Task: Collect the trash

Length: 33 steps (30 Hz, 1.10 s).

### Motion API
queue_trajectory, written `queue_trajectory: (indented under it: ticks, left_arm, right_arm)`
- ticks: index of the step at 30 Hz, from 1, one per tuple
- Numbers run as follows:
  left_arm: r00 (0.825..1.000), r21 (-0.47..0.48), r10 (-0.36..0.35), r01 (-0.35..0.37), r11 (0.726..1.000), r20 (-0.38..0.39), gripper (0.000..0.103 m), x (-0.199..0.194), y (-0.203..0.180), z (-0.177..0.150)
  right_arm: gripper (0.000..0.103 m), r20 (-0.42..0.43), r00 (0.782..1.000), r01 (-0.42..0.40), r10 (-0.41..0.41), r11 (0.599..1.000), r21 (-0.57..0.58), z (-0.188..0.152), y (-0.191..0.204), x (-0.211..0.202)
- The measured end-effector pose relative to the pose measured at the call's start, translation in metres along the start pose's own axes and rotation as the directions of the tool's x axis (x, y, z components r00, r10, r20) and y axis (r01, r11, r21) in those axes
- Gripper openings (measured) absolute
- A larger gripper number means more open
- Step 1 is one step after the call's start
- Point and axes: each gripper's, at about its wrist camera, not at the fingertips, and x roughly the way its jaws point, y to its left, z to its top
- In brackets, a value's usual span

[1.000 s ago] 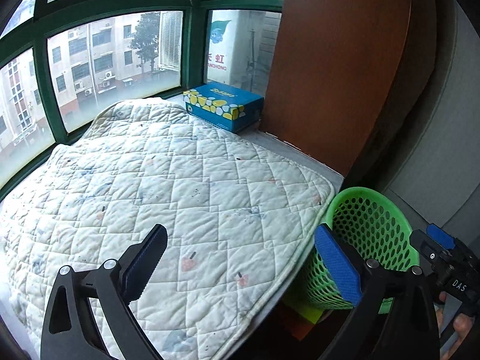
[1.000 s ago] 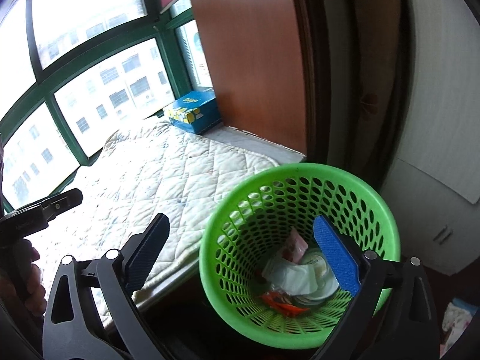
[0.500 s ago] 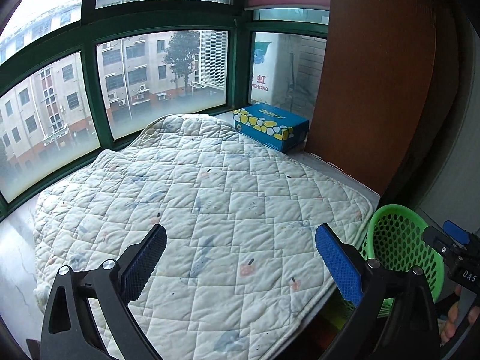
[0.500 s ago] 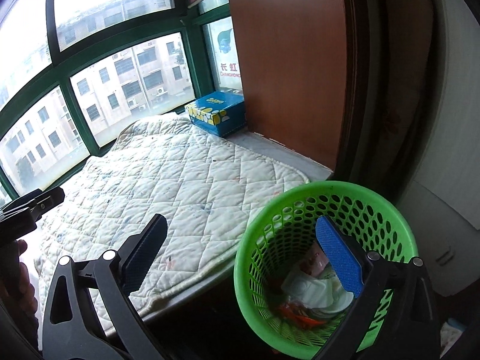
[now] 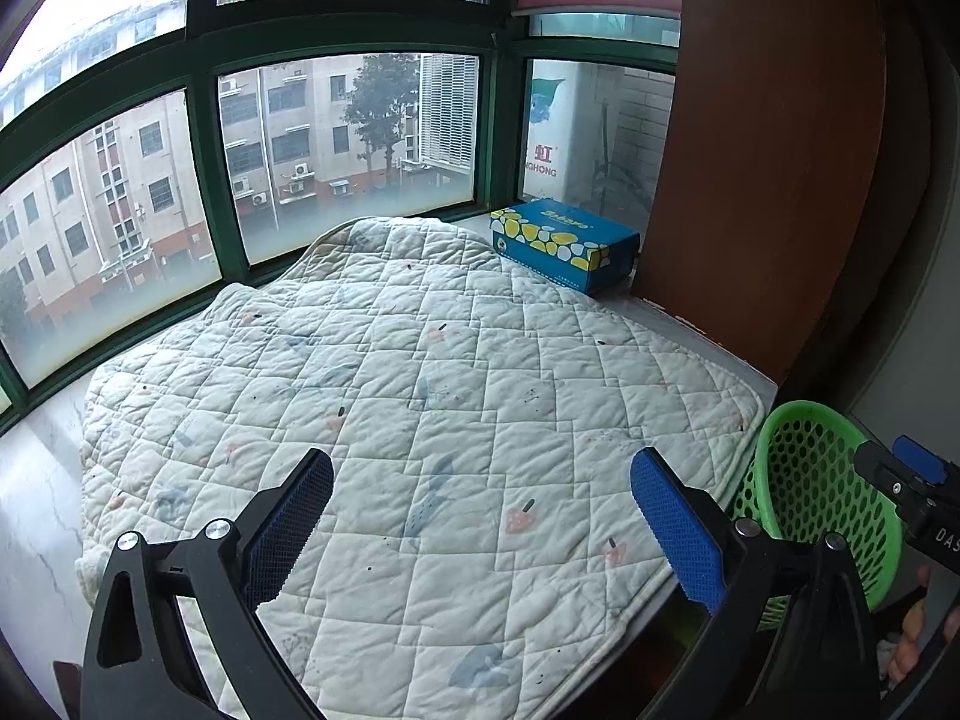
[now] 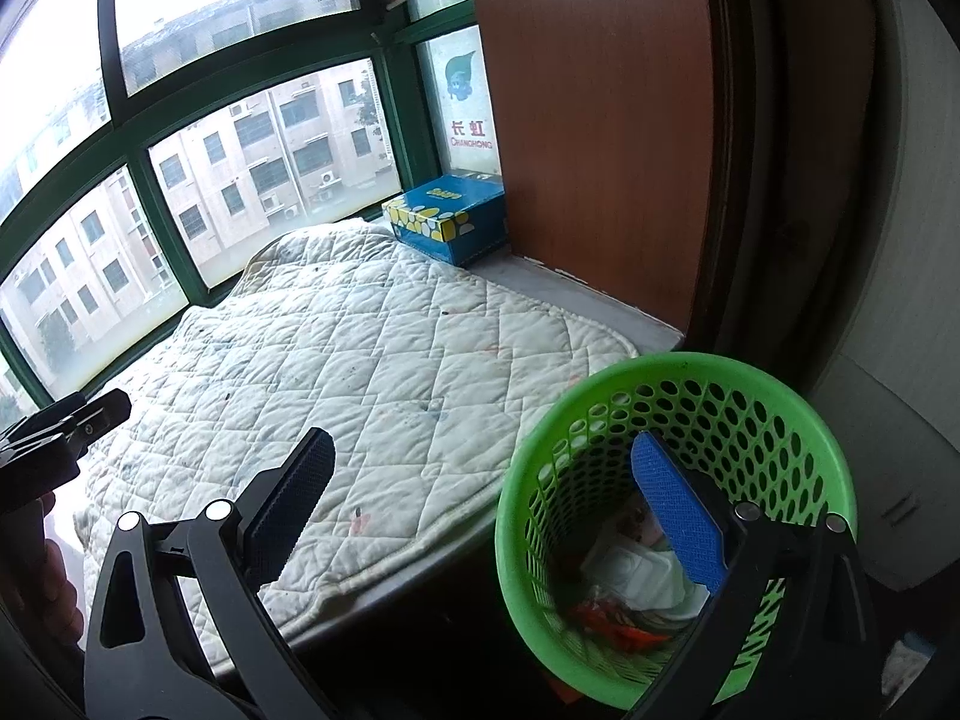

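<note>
A green perforated basket (image 6: 678,396) stands on the floor at the right end of the window seat; it also shows in the left wrist view (image 5: 822,480). White wrappers (image 6: 636,570) and an orange scrap (image 6: 618,627) lie in its bottom. My right gripper (image 6: 486,510) is open and empty, its right finger over the basket's mouth. My left gripper (image 5: 480,516) is open and empty above the quilted pad (image 5: 420,396). No loose trash shows on the pad.
A blue tissue box (image 5: 564,243) sits at the pad's far right corner by a brown wooden panel (image 5: 762,150). Green-framed windows (image 5: 204,192) ring the seat. Bare marble ledge (image 5: 36,480) lies left of the pad. A white cabinet (image 6: 900,450) stands right of the basket.
Both grippers have pulled back and tilted up, so more window and pad shows. The basket has slid to the right in both views. Both stay open and empty.
</note>
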Motion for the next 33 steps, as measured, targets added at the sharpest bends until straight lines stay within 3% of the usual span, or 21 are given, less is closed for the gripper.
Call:
queue_trajectory:
  ticks: [33]
  left_arm:
    - [0.999, 0.001, 0.044, -0.044, 0.999, -0.010, 0.096, 0.001, 0.004, -0.008]
  right_arm:
    - [0.098, -0.011, 0.999, -0.038, 0.037, 0.999, -0.020, 0.001, 0.014, 0.008]
